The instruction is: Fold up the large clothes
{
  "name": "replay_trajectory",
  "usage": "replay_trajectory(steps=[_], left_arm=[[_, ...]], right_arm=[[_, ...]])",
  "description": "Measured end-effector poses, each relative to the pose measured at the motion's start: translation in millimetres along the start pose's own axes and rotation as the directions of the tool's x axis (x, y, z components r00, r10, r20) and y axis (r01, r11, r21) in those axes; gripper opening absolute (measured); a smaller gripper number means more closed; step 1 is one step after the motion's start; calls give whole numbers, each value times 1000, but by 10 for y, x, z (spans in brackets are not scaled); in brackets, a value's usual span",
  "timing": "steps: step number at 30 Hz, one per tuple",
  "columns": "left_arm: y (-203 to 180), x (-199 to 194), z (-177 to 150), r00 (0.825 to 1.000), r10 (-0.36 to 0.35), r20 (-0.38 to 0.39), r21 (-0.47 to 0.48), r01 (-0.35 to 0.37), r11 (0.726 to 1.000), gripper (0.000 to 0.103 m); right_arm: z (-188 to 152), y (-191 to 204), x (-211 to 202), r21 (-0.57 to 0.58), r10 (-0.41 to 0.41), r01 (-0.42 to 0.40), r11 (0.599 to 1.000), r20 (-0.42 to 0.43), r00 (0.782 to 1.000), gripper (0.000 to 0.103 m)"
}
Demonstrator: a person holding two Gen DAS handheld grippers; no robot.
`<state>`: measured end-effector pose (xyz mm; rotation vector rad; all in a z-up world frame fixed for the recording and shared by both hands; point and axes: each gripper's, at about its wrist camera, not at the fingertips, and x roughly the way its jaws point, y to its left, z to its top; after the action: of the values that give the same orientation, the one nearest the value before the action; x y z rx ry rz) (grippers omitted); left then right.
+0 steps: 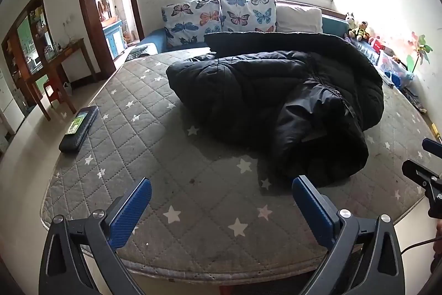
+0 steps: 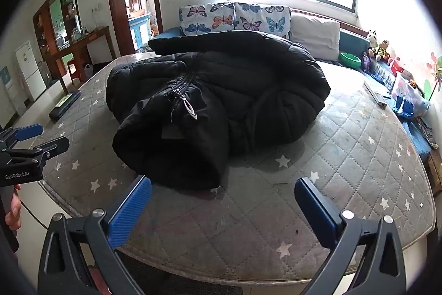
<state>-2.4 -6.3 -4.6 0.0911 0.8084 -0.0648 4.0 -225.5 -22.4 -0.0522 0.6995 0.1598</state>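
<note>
Hovering grippers (image 1: 221, 198) (image 2: 222, 198) off jacket (image 1: 276, 101) hem

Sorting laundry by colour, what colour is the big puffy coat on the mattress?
Black; the coat shows best in the right wrist view.

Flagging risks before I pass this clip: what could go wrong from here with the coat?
1. The black coat lies bunched with its zipper pull exposed; a gripper could grab the pull or several layers at once.
2. Both the left gripper and the right gripper are open and off the coat.
3. Spreading it might push the dark case off the mattress edge.
</note>
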Motion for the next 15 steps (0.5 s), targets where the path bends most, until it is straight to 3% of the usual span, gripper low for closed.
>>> replay_trajectory(steps=[15], left_arm=[[-36, 35, 11, 1000, -6, -26, 4, 6, 1000, 103]], right_arm=[[25, 14, 3, -5, 0, 0, 1000, 3, 1000, 103]])
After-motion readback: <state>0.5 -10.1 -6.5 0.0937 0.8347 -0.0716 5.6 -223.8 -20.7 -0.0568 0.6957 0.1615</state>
